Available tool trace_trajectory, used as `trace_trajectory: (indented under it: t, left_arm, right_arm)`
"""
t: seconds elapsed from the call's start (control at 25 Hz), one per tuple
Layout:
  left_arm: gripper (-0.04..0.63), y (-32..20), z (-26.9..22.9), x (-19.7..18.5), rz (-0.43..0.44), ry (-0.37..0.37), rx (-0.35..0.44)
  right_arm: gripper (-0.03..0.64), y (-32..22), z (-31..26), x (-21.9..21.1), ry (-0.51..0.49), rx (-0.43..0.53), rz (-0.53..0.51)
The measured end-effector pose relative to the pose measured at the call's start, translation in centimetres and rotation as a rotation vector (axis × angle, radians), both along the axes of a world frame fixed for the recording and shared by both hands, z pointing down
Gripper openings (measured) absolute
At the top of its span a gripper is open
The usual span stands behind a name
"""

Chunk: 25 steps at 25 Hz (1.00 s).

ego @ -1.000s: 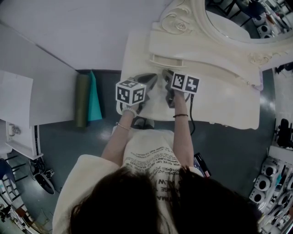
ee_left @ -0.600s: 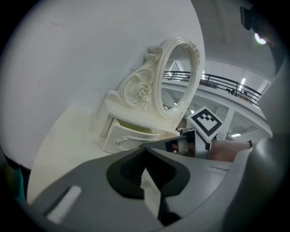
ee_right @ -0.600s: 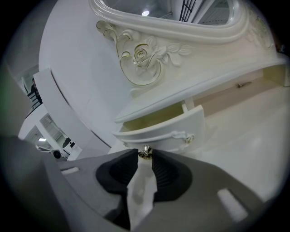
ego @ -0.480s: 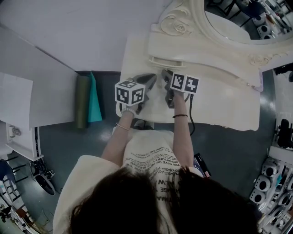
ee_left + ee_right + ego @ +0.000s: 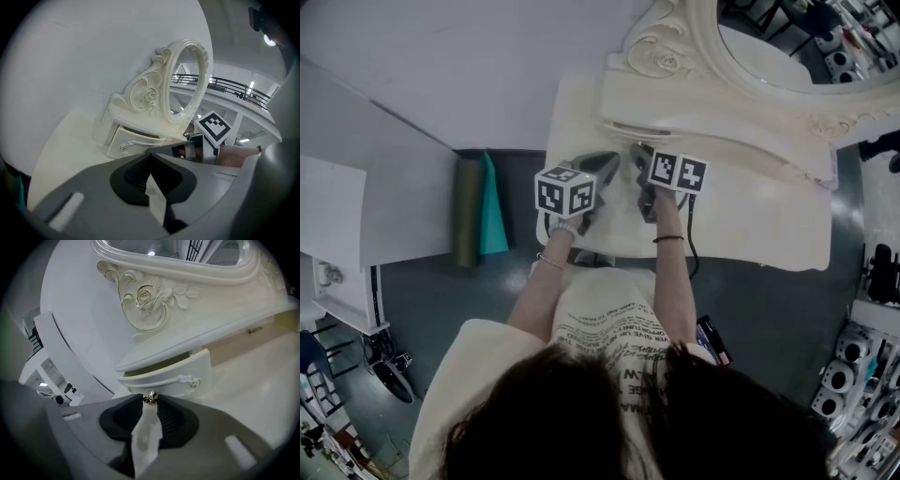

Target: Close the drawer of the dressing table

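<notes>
The cream dressing table [image 5: 750, 220] carries an oval mirror [image 5: 769, 47] on a carved base. Its small drawer [image 5: 173, 376] under that base stands pulled out a little, also seen as the drawer [image 5: 133, 140] in the left gripper view. My right gripper [image 5: 150, 400] is shut on the drawer's small metal knob [image 5: 150, 397], which sits between the jaw tips. My left gripper [image 5: 150, 155] hovers just left of it over the tabletop, jaws shut and empty. In the head view the left gripper [image 5: 605, 165] and right gripper [image 5: 636, 153] point at the drawer [image 5: 642, 127].
A rolled green mat [image 5: 469, 206] and a teal sheet [image 5: 494, 202] lie on the dark floor left of the table. A black cable [image 5: 692, 239] hangs from the right gripper over the table's front edge. Equipment crowds the floor at far right [image 5: 853, 375].
</notes>
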<state>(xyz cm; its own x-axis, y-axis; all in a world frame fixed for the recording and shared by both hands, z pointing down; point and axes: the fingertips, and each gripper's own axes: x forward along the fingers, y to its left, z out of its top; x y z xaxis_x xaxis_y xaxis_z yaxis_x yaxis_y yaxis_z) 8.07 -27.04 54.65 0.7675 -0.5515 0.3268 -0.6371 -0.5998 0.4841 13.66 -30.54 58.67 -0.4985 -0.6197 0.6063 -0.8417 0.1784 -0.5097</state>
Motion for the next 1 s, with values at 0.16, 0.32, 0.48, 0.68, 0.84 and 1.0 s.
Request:
trace_trajectory:
  t: [0.16, 0.32, 0.48, 0.68, 0.84, 1.0]
  left_arm:
    - [0.004, -0.4, 0.0, 0.0, -0.002, 0.0, -0.001]
    - [0.005, -0.8, 0.1, -0.1, -0.007, 0.0, 0.001]
    - [0.005, -1.0, 0.0, -0.1, -0.009, -0.001, 0.0]
    - [0.003, -1.2, 0.1, 0.0, -0.011, -0.001, 0.0]
    - [0.004, -1.5, 0.2, -0.2, -0.018, -0.001, 0.0]
    - [0.005, -1.7, 0.2, -0.4, -0.027, -0.005, -0.002]
  right_arm:
    - [0.103, -0.4, 0.0, 0.0, 0.001, 0.0, -0.001]
    - [0.101, -0.7, 0.0, 0.0, 0.006, 0.001, 0.0]
    - [0.101, -1.0, 0.0, 0.1, 0.005, 0.005, 0.0]
    - [0.103, -1.4, 0.0, 0.2, 0.008, 0.007, 0.002]
    - [0.101, -1.8, 0.0, 0.2, 0.009, 0.011, 0.004]
    - [0.101, -2.1, 0.0, 0.2, 0.011, 0.018, 0.008]
